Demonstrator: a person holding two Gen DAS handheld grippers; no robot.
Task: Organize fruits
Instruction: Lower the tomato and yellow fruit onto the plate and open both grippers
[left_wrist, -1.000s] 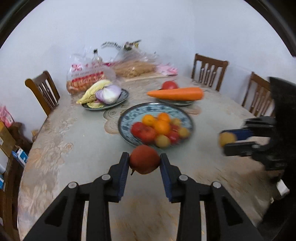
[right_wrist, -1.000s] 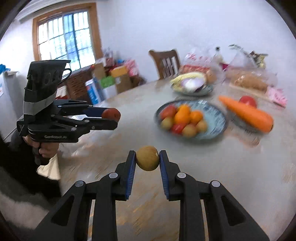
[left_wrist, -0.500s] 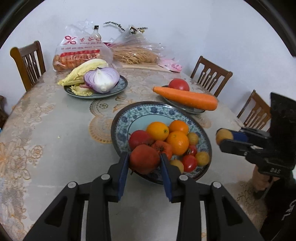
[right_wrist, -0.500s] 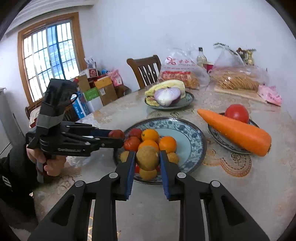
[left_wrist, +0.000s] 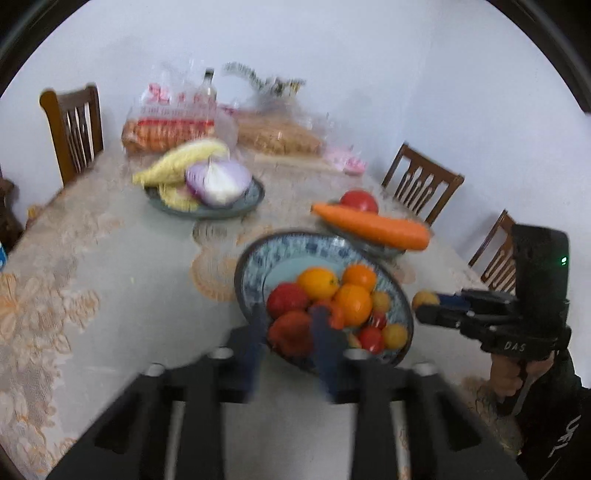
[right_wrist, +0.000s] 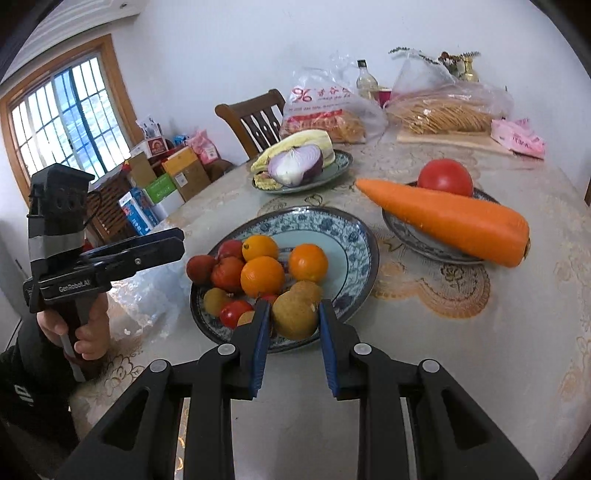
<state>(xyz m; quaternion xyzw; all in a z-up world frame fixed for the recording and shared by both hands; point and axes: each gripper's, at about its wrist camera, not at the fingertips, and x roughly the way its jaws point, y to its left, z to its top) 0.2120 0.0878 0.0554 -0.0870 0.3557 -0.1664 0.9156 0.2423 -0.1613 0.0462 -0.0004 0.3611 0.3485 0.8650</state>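
Note:
A blue patterned plate (right_wrist: 354, 236) (left_wrist: 258, 266) holds oranges, red fruits and small yellow ones. My left gripper (left_wrist: 290, 317) (right_wrist: 183, 242) is at the plate's near left rim. Its jaws are closing to shut with nothing between the pads. A dark red fruit (right_wrist: 201, 267) (left_wrist: 291, 332) lies on that rim just past the fingertips; the left wrist view is blurred. My right gripper (right_wrist: 294, 304) (left_wrist: 424, 302) is shut on a round yellow-brown fruit (right_wrist: 295, 314), held over the plate's near rim against the pile.
A smaller plate (right_wrist: 399, 229) to the right carries a big carrot (right_wrist: 443, 218) and a tomato. Farther back stands a plate with half an onion (right_wrist: 295, 166) and cabbage. Food bags line the table's far edge. Wooden chairs ring the table; boxes are stacked under the window.
Both grippers came forward from the table's edge to the fruit plate. The red fruit left the left jaws and now lies on the rim, and those jaws narrowed. The right gripper kept its fruit.

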